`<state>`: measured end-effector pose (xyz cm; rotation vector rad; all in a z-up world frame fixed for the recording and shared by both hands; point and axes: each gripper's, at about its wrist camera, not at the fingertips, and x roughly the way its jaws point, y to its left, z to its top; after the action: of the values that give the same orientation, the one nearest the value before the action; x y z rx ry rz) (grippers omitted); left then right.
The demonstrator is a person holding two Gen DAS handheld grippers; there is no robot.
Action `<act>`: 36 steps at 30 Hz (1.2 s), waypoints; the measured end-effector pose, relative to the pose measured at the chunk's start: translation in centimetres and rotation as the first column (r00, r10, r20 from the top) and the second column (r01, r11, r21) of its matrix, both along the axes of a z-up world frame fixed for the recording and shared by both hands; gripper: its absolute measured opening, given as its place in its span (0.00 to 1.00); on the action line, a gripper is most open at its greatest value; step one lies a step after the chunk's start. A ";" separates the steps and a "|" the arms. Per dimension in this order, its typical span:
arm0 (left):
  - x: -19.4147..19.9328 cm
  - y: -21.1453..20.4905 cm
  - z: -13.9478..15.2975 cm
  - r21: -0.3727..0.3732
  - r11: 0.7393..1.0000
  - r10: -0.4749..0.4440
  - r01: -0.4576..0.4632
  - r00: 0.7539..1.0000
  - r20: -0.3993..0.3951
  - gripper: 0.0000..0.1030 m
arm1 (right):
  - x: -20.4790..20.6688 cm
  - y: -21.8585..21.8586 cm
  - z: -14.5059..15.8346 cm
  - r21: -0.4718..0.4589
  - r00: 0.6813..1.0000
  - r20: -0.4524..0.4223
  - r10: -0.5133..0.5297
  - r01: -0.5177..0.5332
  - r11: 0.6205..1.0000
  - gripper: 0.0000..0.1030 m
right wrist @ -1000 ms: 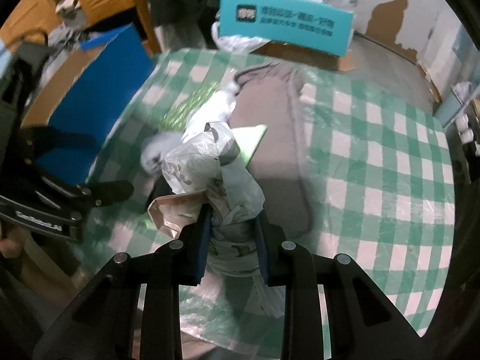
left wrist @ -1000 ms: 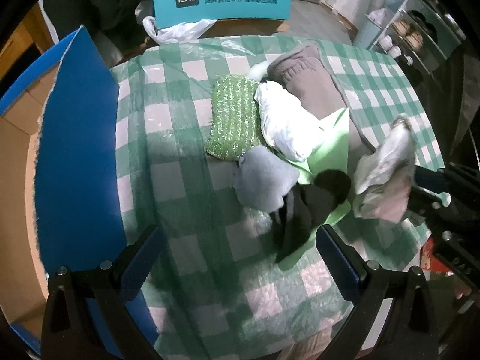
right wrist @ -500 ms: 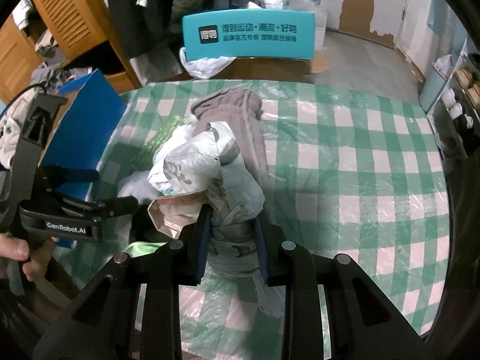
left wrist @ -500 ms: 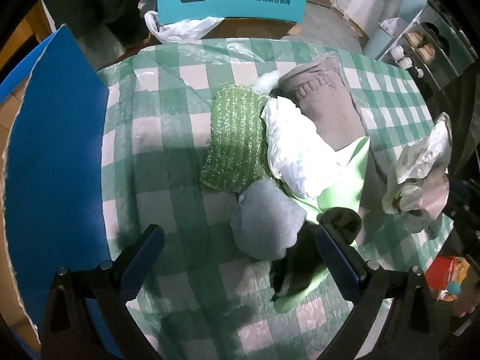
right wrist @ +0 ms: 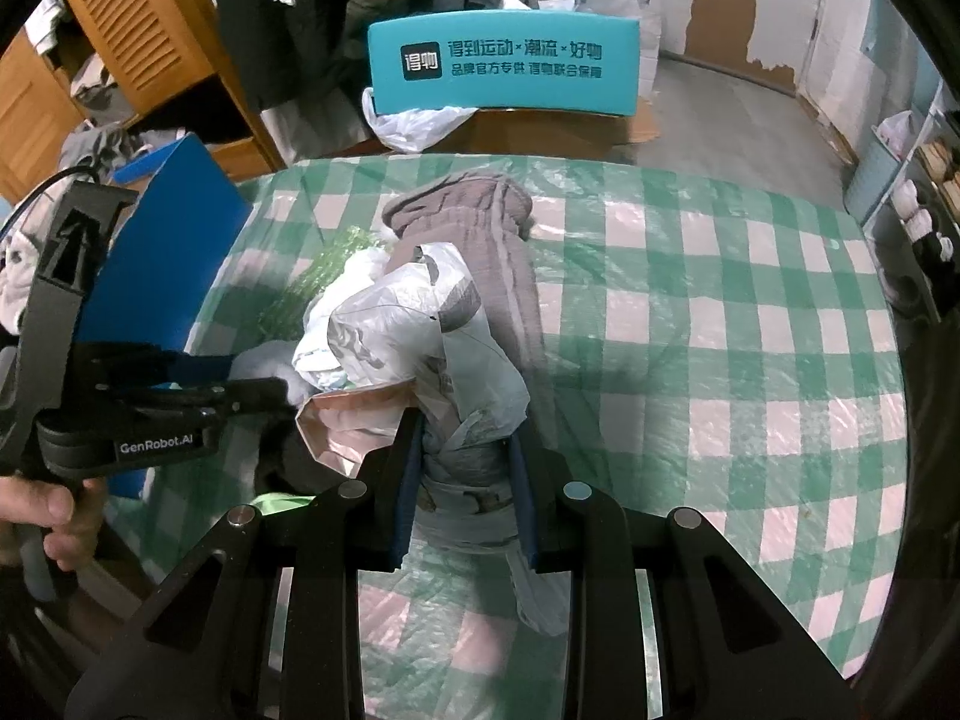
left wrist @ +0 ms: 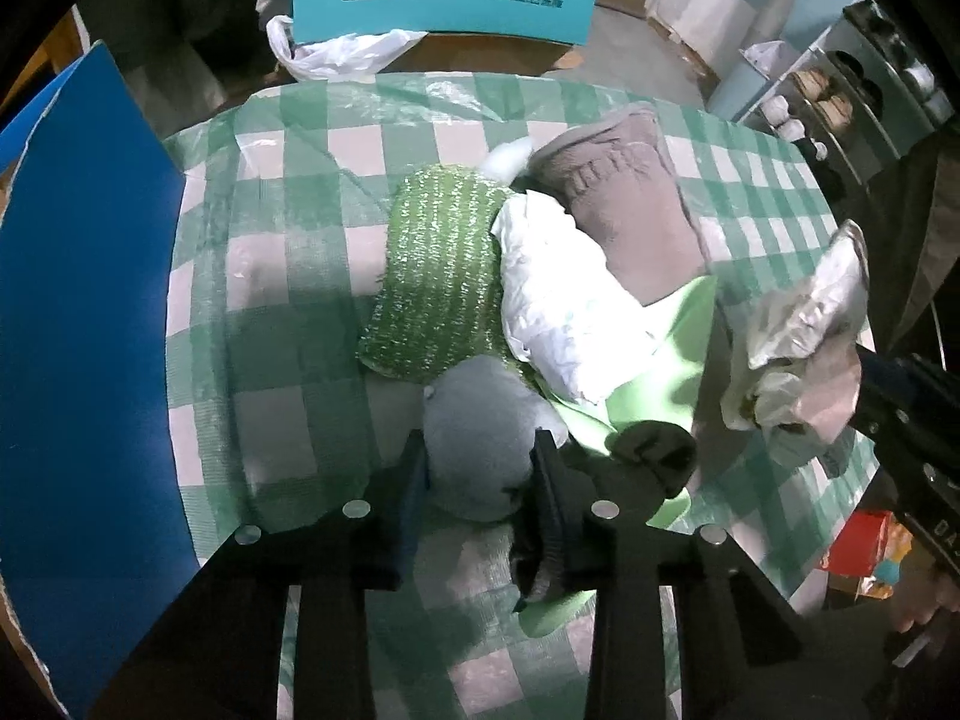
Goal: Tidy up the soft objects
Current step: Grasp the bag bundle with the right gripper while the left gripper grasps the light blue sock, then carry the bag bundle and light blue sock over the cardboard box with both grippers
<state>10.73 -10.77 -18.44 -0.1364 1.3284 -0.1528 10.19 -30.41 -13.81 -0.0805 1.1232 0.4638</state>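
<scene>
Right, left tool point(left wrist: 480, 474) jaws have just been closing in and are now pinching the grey plush ball point(left wrist: 483, 420), pads pressing both its flanks. Ball is sitting at 6 o'clock of the pile on the checked surface point(left wrist: 288, 276). Right tool point(right wrist: 462, 468) is staying narrow, clamped on the crumpled plastic bag point(right wrist: 420, 336), which is hanging clear of the surface at 3 o'clock in the left view.

Handling, my read:
- Plush ball: looking light, squashy, fuzzy so not slippery. Gripping across the middle is fine; it's going to compress, so jaws are needing to go well in.
- Plastic bag: near weightless, slick, crinkly. Holding it at the bunched neck, as now, is the safe spot; loose flaps would be slipping.
- Grey knit garment point(left wrist: 630, 222): soft, heavier, floppy, probably trailing if lifted from one end. Better pinching a fold mid-length.
- Green sparkly knit piece point(left wrist: 441, 276): limp, textured, grabbing an edge should be holding.
- White crumpled cloth point(left wrist: 558, 294): light, pinching any ridge.
- Dark sock point(left wrist: 654, 456) on the light green sheet point(left wrist: 678, 354): risking lifting both together.

Count: one plush ball, one bag in hand, one grey garment, one green knit, one white cloth, one dark sock, one green sheet. Blue-lined carton point(left wrist: 90, 300) is sitting at 9 o'clock, likely the bin.
</scene>
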 end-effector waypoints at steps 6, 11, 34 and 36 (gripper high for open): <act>-0.5 0.4 0.5 -0.006 1.000 -0.008 0.008 1.000 0.017 0.26 | 0.0 0.3 0.4 -0.001 1.000 0.008 0.002 -0.002 1.000 0.25; -0.9 1.4 1.4 -0.008 1.000 0.004 -0.003 0.999 0.032 0.25 | -0.2 0.6 1.0 0.000 1.000 0.020 0.008 -0.008 1.000 0.25; -4.3 1.9 7.8 0.082 0.996 -0.054 0.039 0.980 0.193 0.25 | -1.6 2.7 4.2 -0.003 0.997 0.071 0.014 -0.014 1.000 0.25; -4.5 2.1 8.3 0.089 0.995 -0.054 0.037 0.977 0.204 0.25 | -1.7 3.0 4.4 -0.002 0.997 0.074 0.018 -0.017 1.000 0.25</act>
<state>6.22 -8.64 -10.18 -0.0170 1.1293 -0.1449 8.49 -27.44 -9.38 -0.1081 1.0511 0.4721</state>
